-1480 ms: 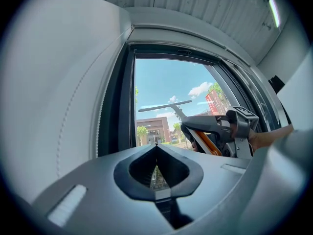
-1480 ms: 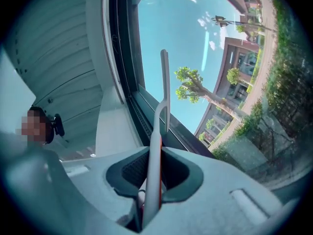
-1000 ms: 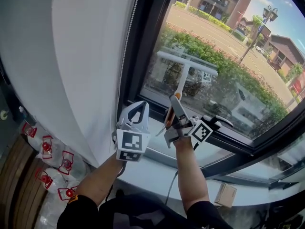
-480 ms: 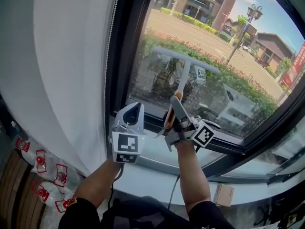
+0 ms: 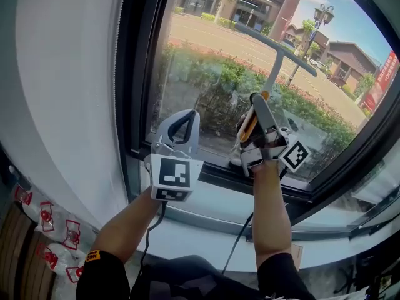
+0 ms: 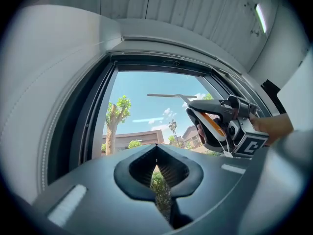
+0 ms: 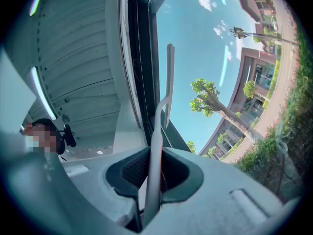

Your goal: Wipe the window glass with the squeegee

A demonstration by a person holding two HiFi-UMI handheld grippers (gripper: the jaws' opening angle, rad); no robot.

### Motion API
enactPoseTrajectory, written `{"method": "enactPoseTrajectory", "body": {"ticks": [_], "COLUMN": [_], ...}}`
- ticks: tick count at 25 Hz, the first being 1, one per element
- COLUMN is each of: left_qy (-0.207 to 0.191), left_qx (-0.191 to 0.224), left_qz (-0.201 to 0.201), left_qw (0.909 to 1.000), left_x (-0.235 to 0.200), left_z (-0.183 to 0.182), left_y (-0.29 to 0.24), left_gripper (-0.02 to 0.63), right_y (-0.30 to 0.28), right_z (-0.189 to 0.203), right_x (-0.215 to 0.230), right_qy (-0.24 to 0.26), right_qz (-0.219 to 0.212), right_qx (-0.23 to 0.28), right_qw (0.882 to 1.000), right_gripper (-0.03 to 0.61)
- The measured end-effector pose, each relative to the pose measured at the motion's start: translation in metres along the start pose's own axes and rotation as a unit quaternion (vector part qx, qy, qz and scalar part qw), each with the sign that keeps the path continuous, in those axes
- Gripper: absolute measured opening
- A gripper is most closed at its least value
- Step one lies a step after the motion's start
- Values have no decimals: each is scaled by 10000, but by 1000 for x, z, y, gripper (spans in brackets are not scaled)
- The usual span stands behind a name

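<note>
The right tongs [image 5: 256, 99] are closed on the orange-tipped lower handle of a grey T-shaped squeegee [image 5: 275, 64]. In the right gripper view the pale shaft [image 7: 155, 146] runs straight up between the two jaws, which press on it from both sides. From there the shaft rises to a long, narrow crossbar blade, which lies on the clear window glass [image 5: 206, 61] in the upper middle part of the pane, tilted down to the right in the head view.

The left tongs [image 5: 186, 114] are held upright just beside the right ones, lower and to their left, in front of the bottom of the pane. Their jaws meet at the tips with only a thin slit behind them, and nothing sits between them; greenery shows through the slit [image 6: 156, 148]. The left gripper view also takes in the right tongs and the thin grey blade [image 6: 168, 96] against blue sky.

A black window frame [image 5: 140, 74] borders the glass, with a plain white surface [image 5: 62, 74] to its left and a white sill [image 5: 200, 230] below. Clear bags with red print [image 5: 47, 220] lie at the lower left. Outside are a hedge, a road and brown buildings.
</note>
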State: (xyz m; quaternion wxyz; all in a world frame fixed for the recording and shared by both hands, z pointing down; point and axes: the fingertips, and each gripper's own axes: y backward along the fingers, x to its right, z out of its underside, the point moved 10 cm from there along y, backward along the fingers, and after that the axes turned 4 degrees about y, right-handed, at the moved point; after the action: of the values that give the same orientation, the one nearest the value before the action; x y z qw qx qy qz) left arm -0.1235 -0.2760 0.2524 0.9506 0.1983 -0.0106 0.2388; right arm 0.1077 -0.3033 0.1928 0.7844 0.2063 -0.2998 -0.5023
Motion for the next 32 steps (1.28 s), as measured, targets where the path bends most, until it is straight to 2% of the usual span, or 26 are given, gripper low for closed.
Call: {"method": "enactPoseTrajectory", "body": {"ticks": [5,9,14,20,28,32], "left_qy": [-191,-266,-324,-137,476,571], "left_qx": [255,547,482,267,-314,-627], "left_qz": [-54,57,-26,5,-136,-139], "left_qw": [9995,9981,9983,9995,9983,9963], "left_x": [14,25,31,38,35,45], "left_z": [-36,-49,-55,-31,33,56], "left_y": [-21,-33,-37,-29,-10,0], "left_gripper": [18,18,18,18,18,18], "right_y": [-5,-4,-2,18,72,99], "right_z": [-21,-28,-29,-11,52,75], "right_x": [5,10,14,16,21,19], "right_qy": [69,41,-41,-241,-878,-1162], "right_qz": [-33,-61,-93,-40,299,504], "right_qx": [-49,-73,-85,-53,-59,-63], "right_qw": [10000,9999,9999,9997,9957,9919], "right_gripper": [47,47,47,47,48,48]}}
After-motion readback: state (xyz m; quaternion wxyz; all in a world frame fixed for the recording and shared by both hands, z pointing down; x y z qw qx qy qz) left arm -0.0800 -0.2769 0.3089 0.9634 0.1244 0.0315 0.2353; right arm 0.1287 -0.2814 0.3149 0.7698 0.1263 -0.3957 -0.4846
